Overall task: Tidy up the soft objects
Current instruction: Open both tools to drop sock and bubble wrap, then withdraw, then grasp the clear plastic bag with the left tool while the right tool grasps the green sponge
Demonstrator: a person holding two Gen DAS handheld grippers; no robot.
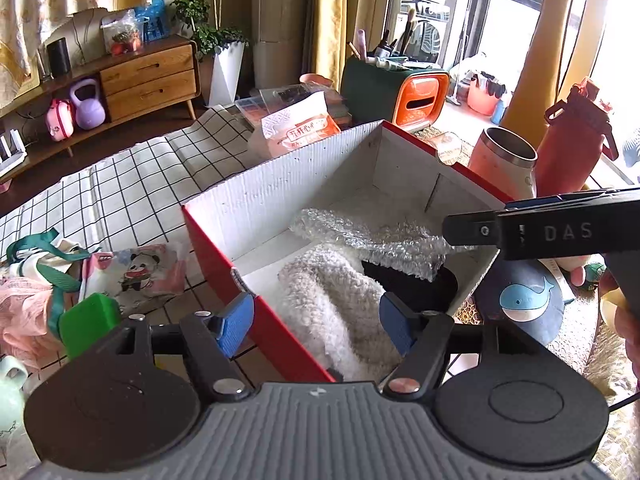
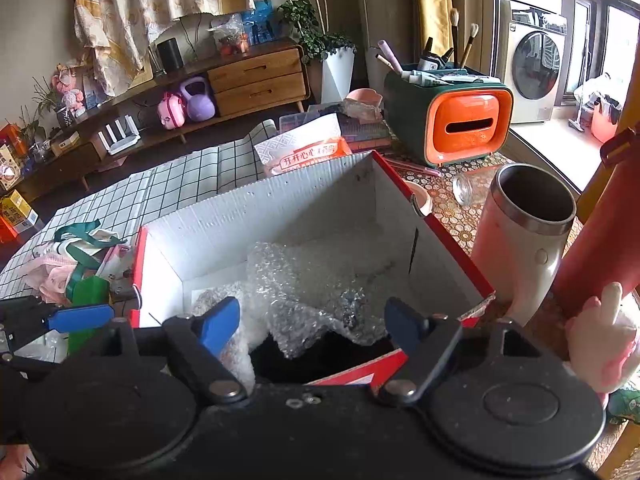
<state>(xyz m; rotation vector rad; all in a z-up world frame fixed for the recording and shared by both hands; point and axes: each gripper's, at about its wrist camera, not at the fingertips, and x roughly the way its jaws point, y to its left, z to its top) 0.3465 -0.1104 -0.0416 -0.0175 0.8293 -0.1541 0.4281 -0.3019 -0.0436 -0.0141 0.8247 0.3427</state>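
Both tools spread wide, nothing between the pads: left tool (image 1: 316, 328), right tool (image 2: 312, 326), above the near rim of the box (image 1: 280, 184). Inside: fleece (image 1: 332, 300), bubble wrap (image 2: 312, 280). Risk: clipping the red rim, tipping the cup (image 2: 528, 232) just right. Open room beyond on the checked table (image 1: 120, 184).
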